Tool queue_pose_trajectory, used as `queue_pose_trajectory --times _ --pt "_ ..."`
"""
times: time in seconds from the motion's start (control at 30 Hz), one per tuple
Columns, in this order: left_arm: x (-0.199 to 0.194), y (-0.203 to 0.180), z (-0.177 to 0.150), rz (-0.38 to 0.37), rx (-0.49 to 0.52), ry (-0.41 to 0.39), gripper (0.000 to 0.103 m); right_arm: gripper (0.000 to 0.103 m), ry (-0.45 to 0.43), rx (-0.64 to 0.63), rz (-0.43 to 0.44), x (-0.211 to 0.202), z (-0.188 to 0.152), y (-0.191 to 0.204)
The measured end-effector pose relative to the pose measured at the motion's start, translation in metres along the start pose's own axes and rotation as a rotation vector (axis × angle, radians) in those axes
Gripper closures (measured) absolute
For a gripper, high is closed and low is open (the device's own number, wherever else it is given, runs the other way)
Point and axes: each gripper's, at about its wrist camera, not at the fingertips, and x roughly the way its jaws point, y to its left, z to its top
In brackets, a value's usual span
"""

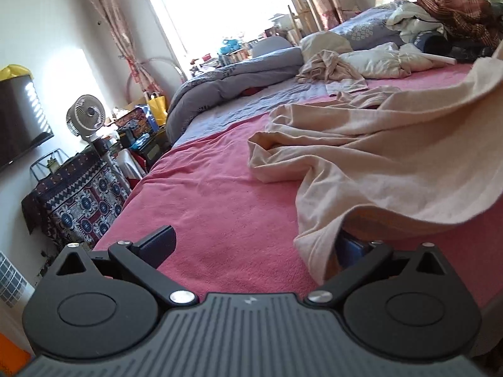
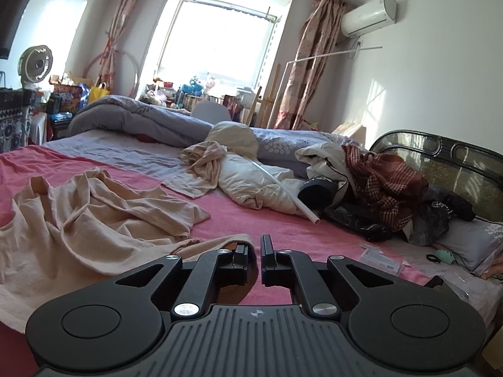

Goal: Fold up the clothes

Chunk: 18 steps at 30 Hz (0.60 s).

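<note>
The peach garment [image 2: 94, 207] lies crumpled on the pink blanket [image 1: 213, 207] near the bed's front edge. The left gripper [image 1: 254, 251] stands wide open, its right finger hidden under a cloth fold. The right gripper [image 2: 254, 256] is nearly closed, cloth edge draped over its left finger; whether it pinches cloth cannot be told.

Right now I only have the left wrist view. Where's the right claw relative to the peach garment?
Observer: The right claw is at the peach garment's near hem. The hem drapes over one finger; the jaws are nearly together with nothing between them.
Operator: Anything on the bed right of it?
Observer: Clear plastic packets lie on the pink sheet, apart from the claw.
Operator: Beyond those?
Observer: A small green object beside a grey pillow.
</note>
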Motion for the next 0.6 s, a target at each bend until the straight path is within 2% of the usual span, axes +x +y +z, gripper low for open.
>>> queue_pose_trajectory --times 0.07,0.23,0.43,0.6 --pt "-0.003 0.003 0.001 -0.002 -0.030 -0.008 0.003 0.094 0.003 -0.007 -0.003 0.000 -0.001 0.000" --pt "0.001 0.022 0.001 0.058 -0.089 0.034 0.005 0.093 0.028 0.000 -0.009 0.004 -0.006 -0.003" --pt "-0.013 0.034 -0.003 -0.091 -0.133 0.029 0.005 0.093 0.033 -0.020 -0.008 0.005 -0.009 -0.002" --pt "-0.019 0.026 -0.013 -0.079 -0.051 0.052 0.005 0.092 0.040 -0.020 -0.010 0.008 -0.009 -0.002"
